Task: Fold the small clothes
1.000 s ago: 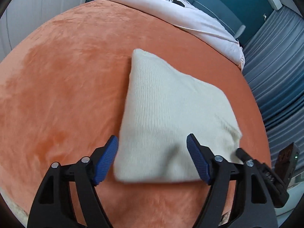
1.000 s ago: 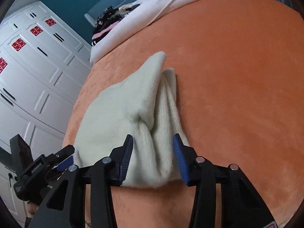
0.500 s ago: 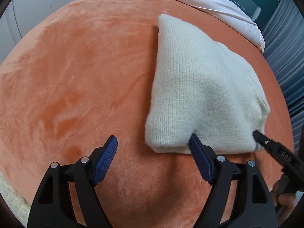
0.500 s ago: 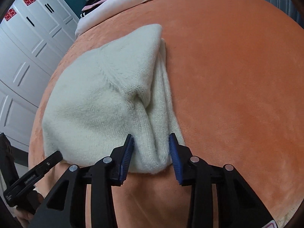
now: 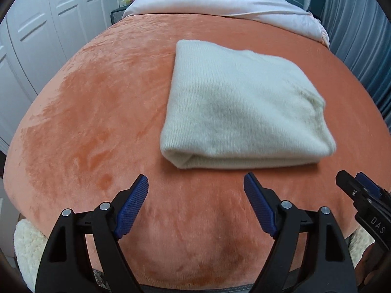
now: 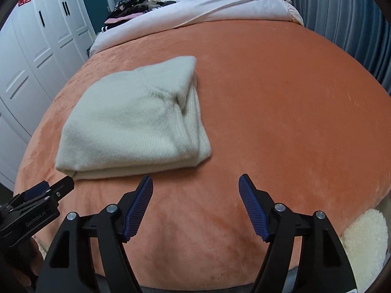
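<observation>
A cream knitted sweater (image 5: pixel 242 107) lies folded into a thick rectangle on the orange blanket (image 5: pixel 97 112); the right wrist view has the sweater (image 6: pixel 132 119) left of centre. My left gripper (image 5: pixel 196 190) hovers near the blanket's front edge, short of the fold, its jaws opening with only blanket between them. My right gripper (image 6: pixel 195 190) is also pulled back from the sweater, its jaws opening and nothing between them. Each view catches the other gripper at its side edge.
A white duvet (image 5: pixel 220 7) and a pile of dark clothes (image 6: pixel 132 7) lie at the far end of the bed. White wardrobe doors (image 6: pixel 31 56) stand at the left, grey curtains (image 6: pixel 342 12) at the right. A fluffy cream rug (image 6: pixel 366 239) lies below the bed's front edge.
Both grippers have drawn back from the sweater toward the bed's front edge. The right gripper's jaws, pinched on the sweater's folded edge, have let go and spread wide.
</observation>
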Action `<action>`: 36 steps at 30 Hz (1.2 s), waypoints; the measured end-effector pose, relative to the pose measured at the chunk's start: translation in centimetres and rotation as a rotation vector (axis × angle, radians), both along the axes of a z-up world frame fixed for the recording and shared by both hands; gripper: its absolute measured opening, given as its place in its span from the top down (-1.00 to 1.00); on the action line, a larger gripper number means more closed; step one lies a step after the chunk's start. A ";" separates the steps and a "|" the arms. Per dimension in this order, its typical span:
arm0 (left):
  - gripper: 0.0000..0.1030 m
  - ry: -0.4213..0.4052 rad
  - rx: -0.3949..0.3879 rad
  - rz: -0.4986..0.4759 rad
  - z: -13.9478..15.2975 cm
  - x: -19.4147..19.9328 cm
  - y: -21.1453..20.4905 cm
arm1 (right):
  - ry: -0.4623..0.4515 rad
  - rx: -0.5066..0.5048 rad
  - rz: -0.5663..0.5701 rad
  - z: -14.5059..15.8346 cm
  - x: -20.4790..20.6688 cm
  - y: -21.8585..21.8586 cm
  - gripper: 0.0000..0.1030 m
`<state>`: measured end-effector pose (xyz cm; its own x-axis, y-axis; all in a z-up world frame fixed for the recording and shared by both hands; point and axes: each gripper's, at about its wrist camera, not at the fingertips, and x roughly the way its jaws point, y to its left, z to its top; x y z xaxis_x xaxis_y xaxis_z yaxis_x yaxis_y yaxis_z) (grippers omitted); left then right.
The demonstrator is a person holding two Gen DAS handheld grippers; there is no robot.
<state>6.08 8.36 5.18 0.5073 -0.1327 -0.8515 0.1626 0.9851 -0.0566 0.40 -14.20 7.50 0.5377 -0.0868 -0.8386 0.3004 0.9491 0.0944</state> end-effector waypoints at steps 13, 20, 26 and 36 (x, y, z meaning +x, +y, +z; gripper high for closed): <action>-0.66 -0.040 0.093 0.013 -3.7 -3.0 -0.9 | -0.013 -0.108 -0.002 -4.7 -2.3 1.9 -0.65; -0.68 -0.067 0.091 0.025 -3.8 -3.4 -0.9 | -0.057 -0.122 -0.011 -4.9 -2.8 1.8 -0.65; -0.73 -0.110 0.098 0.030 -4.5 -4.1 -1.1 | -0.051 -0.113 -0.023 -5.9 -2.6 1.0 -0.66; -0.87 -0.154 0.089 0.045 -5.1 -4.6 -1.3 | -0.078 -0.181 -0.016 -6.7 -2.7 2.3 -0.78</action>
<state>1.50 7.05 0.07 0.6362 -0.0347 -0.7707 0.1186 0.9915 0.0533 -2.28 -11.94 0.76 0.5977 -0.2413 -0.7645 0.3139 0.9479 -0.0538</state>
